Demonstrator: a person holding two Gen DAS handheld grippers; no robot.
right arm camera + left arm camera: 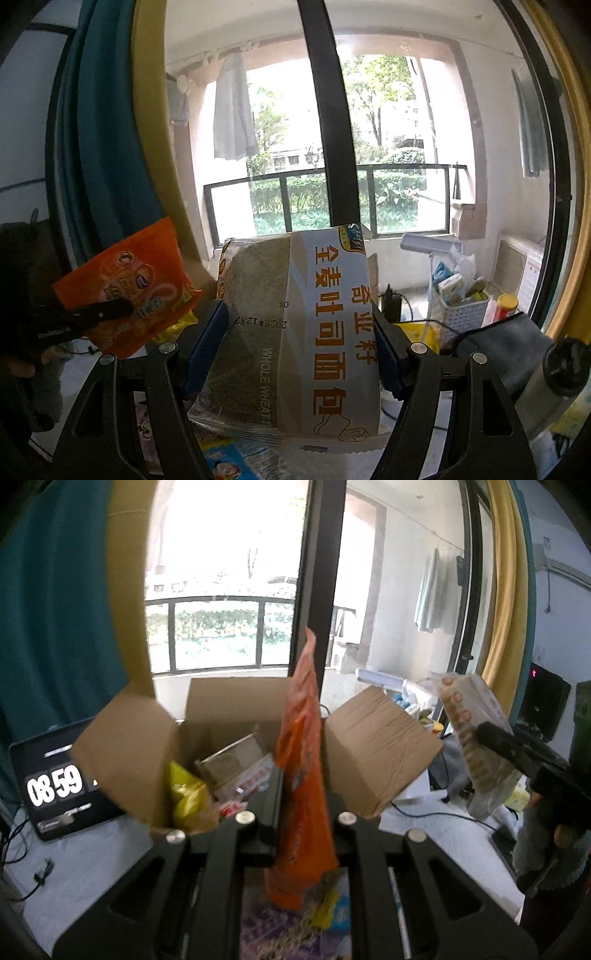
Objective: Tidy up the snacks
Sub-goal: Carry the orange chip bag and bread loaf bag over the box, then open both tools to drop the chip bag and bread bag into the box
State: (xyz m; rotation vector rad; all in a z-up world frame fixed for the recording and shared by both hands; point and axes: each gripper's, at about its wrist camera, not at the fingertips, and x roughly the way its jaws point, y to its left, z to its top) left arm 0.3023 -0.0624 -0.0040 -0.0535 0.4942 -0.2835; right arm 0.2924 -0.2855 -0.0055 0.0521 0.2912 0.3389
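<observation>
Taking the open cardboard box as the landmark: left of it on the white table leans one dark screen showing the digits 08 59. One box is in sight, its four flaps spread. Inside it lie at least four snack packs: one yellow bag at the near left corner, one brownish pack toward the middle, and two red-and-white packets beside it; anything deeper is hidden.

Just in front of the box, the left gripper is clenched tight on one orange snack bag, which stands edge-on and upright between the jaws, its top rising above the box's rear flap. Right of the box and higher, the right gripper grasps one whole wheat bread loaf in clear wrap, the jaws spread wide around it.

The right wrist view alone shows the bread's label, printed WHOLE WHEAT, with blue pads pressing both of its sides, and the orange bag's printed face. It also shows one white basket holding several small packs, and one red-and-yellow can next to it. The box itself appears only in the left wrist view.
</observation>
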